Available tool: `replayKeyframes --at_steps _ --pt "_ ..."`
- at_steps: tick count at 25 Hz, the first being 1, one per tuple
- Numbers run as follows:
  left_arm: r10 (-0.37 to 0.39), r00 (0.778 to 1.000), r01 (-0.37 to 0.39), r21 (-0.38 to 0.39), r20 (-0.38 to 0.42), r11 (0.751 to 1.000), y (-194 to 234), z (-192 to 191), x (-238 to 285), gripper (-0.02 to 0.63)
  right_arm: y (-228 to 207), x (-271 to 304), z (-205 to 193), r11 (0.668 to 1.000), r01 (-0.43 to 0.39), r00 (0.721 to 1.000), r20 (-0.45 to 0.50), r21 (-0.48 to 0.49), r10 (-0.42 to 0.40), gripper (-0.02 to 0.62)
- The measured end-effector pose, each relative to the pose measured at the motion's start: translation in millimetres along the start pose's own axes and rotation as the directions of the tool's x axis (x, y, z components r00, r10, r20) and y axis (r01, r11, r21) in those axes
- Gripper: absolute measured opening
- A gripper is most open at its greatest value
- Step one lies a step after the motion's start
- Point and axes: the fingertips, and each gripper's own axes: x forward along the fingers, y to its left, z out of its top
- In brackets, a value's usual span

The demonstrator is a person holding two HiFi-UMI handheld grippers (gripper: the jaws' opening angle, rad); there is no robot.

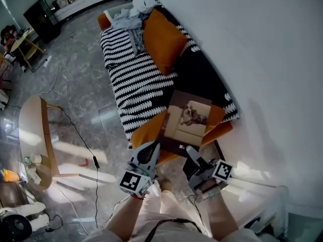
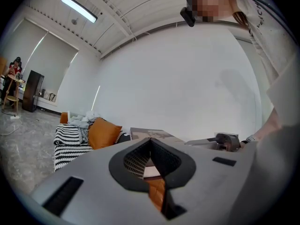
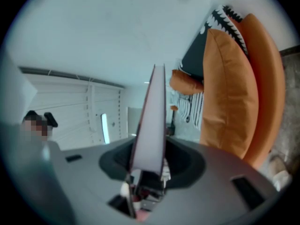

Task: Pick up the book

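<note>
Lift in hand: the right tool [image 1: 192, 151] is clamping the book [image 1: 189, 119] by its near edge above the orange cushion [image 1: 146, 130], the left tool [image 1: 154, 147], tips together, is flanking its corner; next, raising both level.

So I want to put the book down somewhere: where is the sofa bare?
Bare: the middle of the striped blanket, between the big orange cushion and the near orange cushion below the book. Crowded: the far end, piled with clothes.
</note>
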Motion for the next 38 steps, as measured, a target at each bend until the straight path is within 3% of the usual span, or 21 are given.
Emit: replayKeyframes --at_steps 6,38 --pt "-0.005 1.0 0.004 0.044 0.016 0.999 8 7 -3 0.023 11 -1 2 1.0 -0.01 1.0 0.01 -0.003 0.01 0.167" --pt "0.045 0.995 -0.051 0.067 0.09 0.996 27 52 -21 0.023 64 14 -6 0.997 -0.073 0.997 -0.018 -0.036 0.073 0.167"
